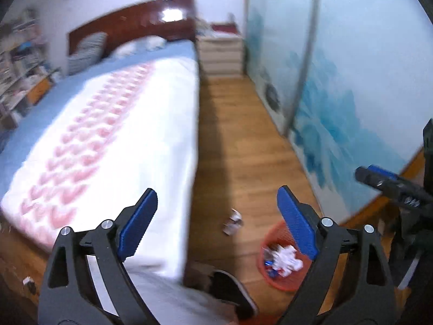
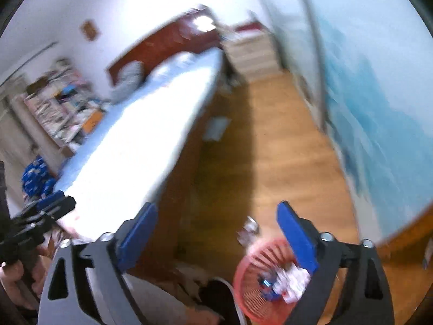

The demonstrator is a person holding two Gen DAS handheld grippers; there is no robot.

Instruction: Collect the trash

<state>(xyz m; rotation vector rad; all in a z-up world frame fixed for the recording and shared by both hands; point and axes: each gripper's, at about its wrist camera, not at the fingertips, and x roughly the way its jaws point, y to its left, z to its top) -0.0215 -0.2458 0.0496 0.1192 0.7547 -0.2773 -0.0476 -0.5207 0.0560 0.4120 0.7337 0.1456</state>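
A red mesh waste basket [image 1: 273,279] stands on the wooden floor below me, holding crumpled white paper and blue wrappers [image 1: 284,260]. The right wrist view shows the same basket [image 2: 254,284] with its trash [image 2: 289,281]. A crushed can-like piece of trash [image 1: 233,222] lies on the floor just beyond the basket, seen blurred from the right as well [image 2: 249,230]. My left gripper [image 1: 216,218] is open high above the floor, nothing between its blue pads. My right gripper [image 2: 216,233] is open and empty too. Each gripper's tip shows in the other's view [image 1: 379,178] [image 2: 54,205].
A bed [image 1: 108,140] with a white and pink cover fills the left. A blue-patterned wardrobe door [image 1: 351,94] lines the right. A white drawer unit [image 1: 220,54] stands at the far end of the floor strip. A dark shoe [image 1: 232,295] is beside the basket. Cluttered shelves [image 1: 19,62] stand far left.
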